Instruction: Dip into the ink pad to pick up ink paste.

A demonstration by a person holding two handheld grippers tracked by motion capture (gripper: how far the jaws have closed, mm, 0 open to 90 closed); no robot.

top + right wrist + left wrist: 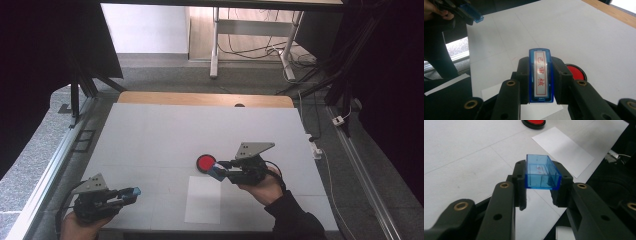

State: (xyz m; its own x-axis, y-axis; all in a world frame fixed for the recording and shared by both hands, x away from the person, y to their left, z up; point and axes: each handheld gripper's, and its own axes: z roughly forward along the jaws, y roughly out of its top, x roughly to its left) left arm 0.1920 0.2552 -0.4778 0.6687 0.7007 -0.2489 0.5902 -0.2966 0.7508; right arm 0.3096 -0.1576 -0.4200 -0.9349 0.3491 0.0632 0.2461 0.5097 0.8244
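A person works at a white table [150,130] with a black two-jaw gripper in each hand, both forearms entering from the near edge in the high view. The left hand [80,225] sits low at the near left corner, holding the left gripper [131,193] roughly level with its jaws pointing across toward the other hand. Those jaws are clamped on a clear blue plastic cap [541,172], an open box held by its two long walls; the left gripper view looks straight into its hollow, where faint red marks show on the inner floor. The right hand [265,187], in a dark sleeve, holds the right gripper [216,169] level just beyond a white sheet of paper [203,200], with its tips pointing at a round red ink pad [205,162] that lies just in front of them. The right jaws grip a blue stamp [541,76] by its sides. The right gripper view shows its top label, a white strip with red characters in a red frame, which the high view is too small to show; the ink pad peeks out just beside the right jaw, and the left gripper with its cap appears far off at the upper left. From the left gripper, the paper lies just ahead and the ink pad beyond it.
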